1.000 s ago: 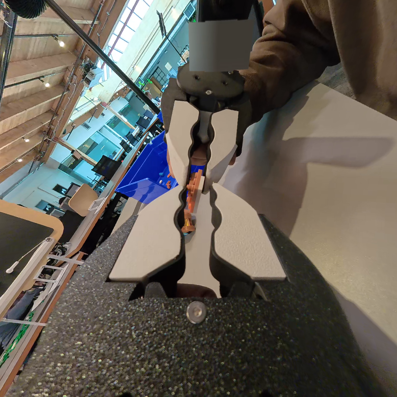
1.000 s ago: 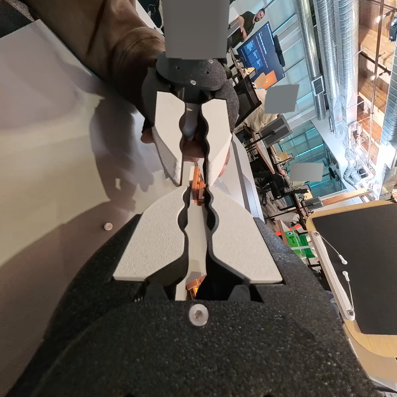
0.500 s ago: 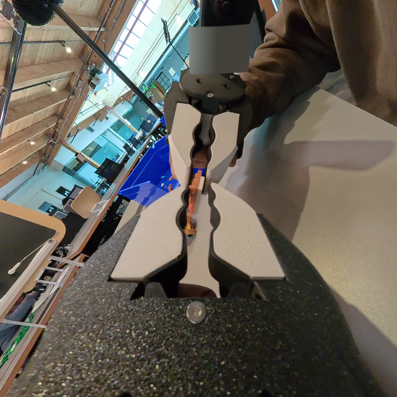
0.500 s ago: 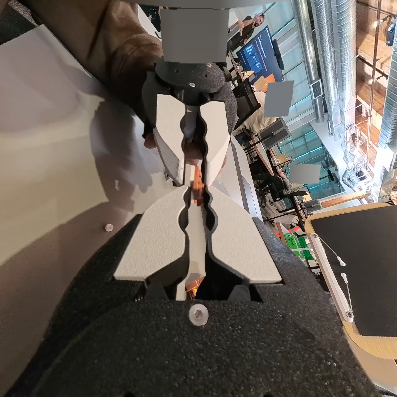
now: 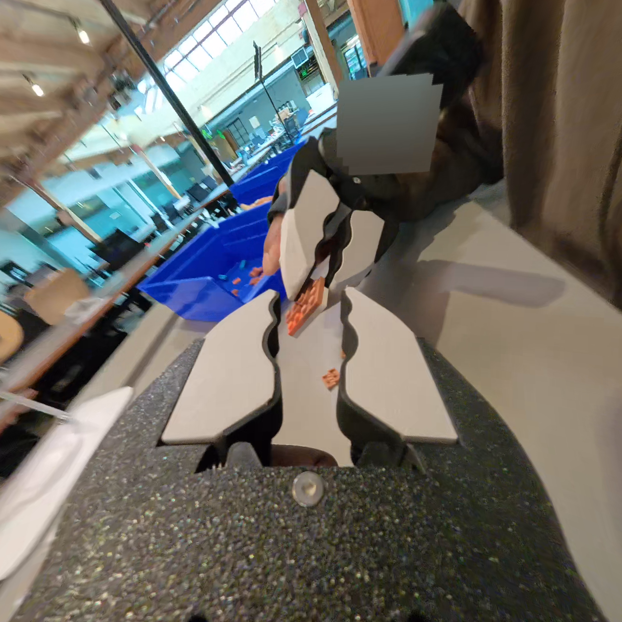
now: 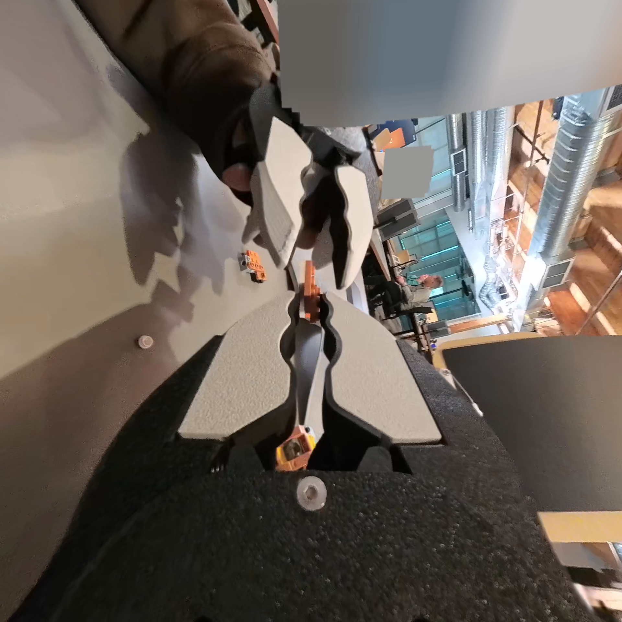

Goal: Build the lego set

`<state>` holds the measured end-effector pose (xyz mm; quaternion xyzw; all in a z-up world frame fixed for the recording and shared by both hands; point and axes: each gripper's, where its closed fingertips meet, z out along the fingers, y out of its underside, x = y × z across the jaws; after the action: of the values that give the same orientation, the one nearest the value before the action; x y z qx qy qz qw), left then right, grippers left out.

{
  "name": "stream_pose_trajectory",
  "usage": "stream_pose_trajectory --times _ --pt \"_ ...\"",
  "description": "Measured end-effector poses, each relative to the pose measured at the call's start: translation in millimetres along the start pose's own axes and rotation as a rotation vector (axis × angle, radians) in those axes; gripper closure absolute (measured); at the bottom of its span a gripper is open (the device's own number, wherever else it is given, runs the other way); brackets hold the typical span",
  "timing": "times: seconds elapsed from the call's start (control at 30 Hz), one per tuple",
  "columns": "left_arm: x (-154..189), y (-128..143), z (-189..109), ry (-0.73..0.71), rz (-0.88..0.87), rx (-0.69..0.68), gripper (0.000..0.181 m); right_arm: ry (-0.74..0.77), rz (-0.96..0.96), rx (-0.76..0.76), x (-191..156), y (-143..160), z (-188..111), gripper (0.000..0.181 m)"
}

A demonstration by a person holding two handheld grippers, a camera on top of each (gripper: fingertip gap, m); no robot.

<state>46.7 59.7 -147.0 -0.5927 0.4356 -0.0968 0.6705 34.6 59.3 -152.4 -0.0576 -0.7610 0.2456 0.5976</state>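
1. Left wrist view: the left gripper (image 5: 310, 296) is hovering over the grey counter (image 5: 505, 353) with its fingers (image 5: 229, 370) standing apart, gripping nothing.
2. Just beyond them, the right gripper (image 5: 311, 286) is pinching an orange lego plate assembly (image 5: 304, 308), tilted, studs showing.
3. A small orange lego piece (image 5: 331, 378) is lying on the counter between the left fingers.
4. A blue bin (image 5: 188, 289) holding loose pieces is sitting far left.
5. Right wrist view: the right gripper (image 6: 311, 298) is clamping its fingers (image 6: 249, 373) on the orange lego plate assembly (image 6: 310, 289), held edge-on.
6. The left gripper (image 6: 313, 266), spread apart, is facing it just beyond.
7. An orange and grey lego block (image 6: 253, 263) is lying on the counter (image 6: 60, 235) to the left.
8. A small round stud (image 6: 145, 342) is resting nearer left.
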Motion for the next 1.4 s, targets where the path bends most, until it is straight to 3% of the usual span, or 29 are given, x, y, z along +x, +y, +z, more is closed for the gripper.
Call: stream_pose_trajectory --times 0.17,0.4,0.53,0.73,1.1,1.2,1.3,1.4 --pt "0.6 10.7 6.2 0.091 -0.315 -0.027 0.134 0.058 -0.089 0.001 2.6 0.0 -0.8 0.17" --pt "1.5 12.1 12.3 0.148 -0.561 -0.01 0.142 0.095 -0.206 0.005 -1.3 -1.3 0.1 0.17" --pt "2.5 15.4 12.2 0.143 -0.541 -0.015 0.144 0.115 -0.229 -0.001 -2.2 -0.2 1.8 0.169" --pt "2.9 17.7 12.3 0.121 -0.478 -0.011 0.144 0.145 -0.171 -0.017 5.3 5.0 1.1 0.151" --pt "-2.3 22.2 7.0 0.074 -0.361 -0.014 0.144 0.121 -0.094 -0.062 2.7 24.6 -1.8 0.151" --pt "-7.7 27.7 0.7 0.049 -0.303 -0.049 0.144 -0.012 0.025 -0.118 -12.9 40.3 -0.6 0.159" --pt "-7.4 36.5 -6.2 0.061 -0.276 -0.105 0.144 -0.31 0.303 -0.174 -50.2 49.1 -3.9 0.161" --pt "0.8 48.1 -9.8 0.099 -0.265 -0.17 0.144 -0.486 0.439 -0.205 -74.6 47.6 -9.5 0.162"
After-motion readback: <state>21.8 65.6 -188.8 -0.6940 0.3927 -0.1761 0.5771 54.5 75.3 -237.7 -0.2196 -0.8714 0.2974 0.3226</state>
